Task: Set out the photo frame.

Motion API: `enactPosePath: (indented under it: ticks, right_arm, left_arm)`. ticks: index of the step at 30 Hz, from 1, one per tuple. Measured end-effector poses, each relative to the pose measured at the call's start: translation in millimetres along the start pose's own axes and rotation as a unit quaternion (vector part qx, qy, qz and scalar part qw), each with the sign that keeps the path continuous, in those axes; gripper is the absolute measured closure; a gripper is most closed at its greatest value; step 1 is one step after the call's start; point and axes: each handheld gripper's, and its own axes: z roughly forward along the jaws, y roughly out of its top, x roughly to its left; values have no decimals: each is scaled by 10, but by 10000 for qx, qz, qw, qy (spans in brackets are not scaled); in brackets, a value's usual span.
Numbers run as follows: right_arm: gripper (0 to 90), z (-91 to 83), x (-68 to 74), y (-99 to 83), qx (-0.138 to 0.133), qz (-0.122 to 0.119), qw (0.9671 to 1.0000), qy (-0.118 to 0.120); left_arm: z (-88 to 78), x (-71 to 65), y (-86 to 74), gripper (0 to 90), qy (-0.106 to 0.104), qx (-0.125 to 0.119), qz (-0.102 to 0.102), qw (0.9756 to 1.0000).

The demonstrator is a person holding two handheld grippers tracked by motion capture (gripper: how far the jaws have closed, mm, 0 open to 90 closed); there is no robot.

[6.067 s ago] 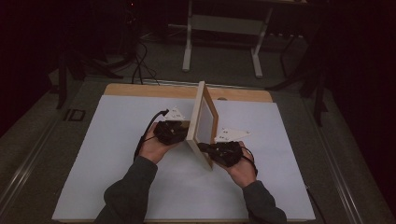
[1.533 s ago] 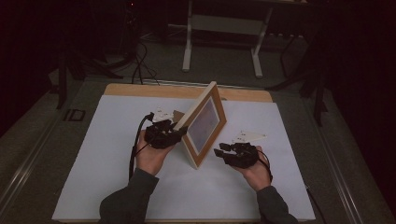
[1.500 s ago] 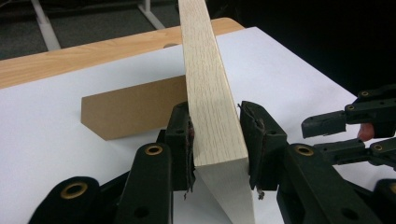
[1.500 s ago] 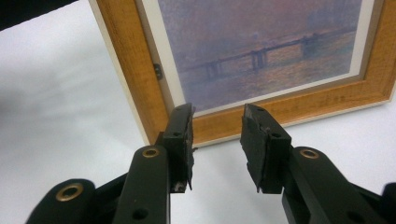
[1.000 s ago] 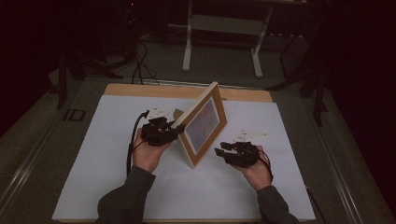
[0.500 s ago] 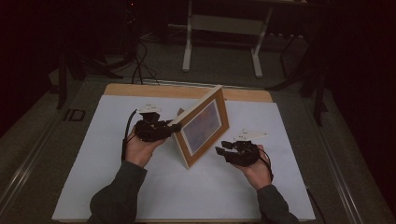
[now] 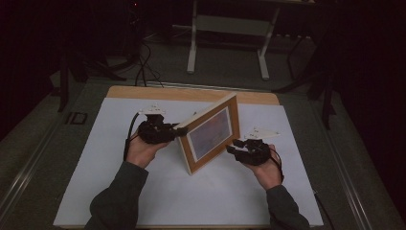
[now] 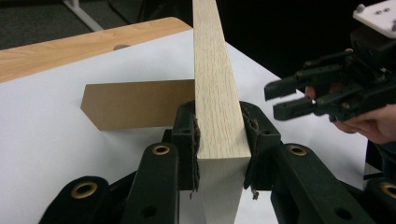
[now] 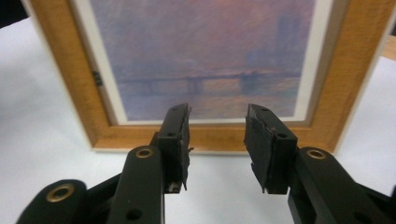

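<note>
Clearly, the left gripper (image 8: pixel 219 140) has its fingers (image 8: pixel 187 140) pressed on either side of the pale wooden edge of the picture frame (image 8: pixel 215 84), and in the left gripper view that edge rises straight up between the two black pads. Behind the frame, in the same view, a brown cardboard stand (image 8: pixel 135 109) juts out to the side and its tip rests near the white sheet on the worktop (image 8: pixel 56 140). The right gripper (image 9: pixel 217 135) holds nothing: its fingers (image 9: pixel 175 135) stand apart with a clear gap, and they have just been opening a little, with nothing between them. They point at the lower rail of the frame's front, close to it but not touching, and the print behind them shows a hazy pink and violet scene with a bridge. From the high view, the left gripper (image 7: pixel 165 132) clamps the frame's left edge at about mid height, while the frame (image 7: pixel 210 134) stands on one lower corner, tilted, with its face turned toward the person's right. The right gripper (image 7: pixel 239 149) hovers just beside the frame's lower right edge. Both forearms come in from the bottom, in grey sleeves, over the white sheet that covers most of the wooden worktop (image 7: pixel 143 93).
</note>
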Motion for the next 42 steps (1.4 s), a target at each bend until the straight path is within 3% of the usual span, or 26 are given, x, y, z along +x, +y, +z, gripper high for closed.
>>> enactPosePath:
  ticks: [9,18,25,30,31,34,37,40,42]
  right_arm:
    - [568,-2,-192,78,-70,228,9994,-234]
    - [549,-8,-370,176,-128,340,9983,-455]
    - [481,12,-559,292,-219,435,9970,-601]
    - [446,48,-631,347,-258,472,9969,-580]
    - [402,95,-628,406,-262,305,9980,-487]
    - [358,162,-615,457,-277,213,9982,-491]
    - [325,237,-628,482,-226,217,9986,-415]
    - [289,293,-645,495,-161,226,9984,-488]
    - [255,339,-684,512,-124,306,9989,-340]
  left_arm:
    - [-8,126,26,712,-376,121,15,9992]
    - [-8,183,42,713,-485,146,53,9987]
    - [-9,224,55,712,-571,199,100,9981]
    - [-8,241,61,712,-612,214,116,9978]
    - [-5,251,66,712,-629,211,125,9977]
    - [-3,260,72,712,-645,221,140,9976]
    - [0,271,76,712,-677,229,171,9973]
    - [7,281,84,712,-718,246,188,9969]
    - [14,290,97,712,-750,263,236,9966]
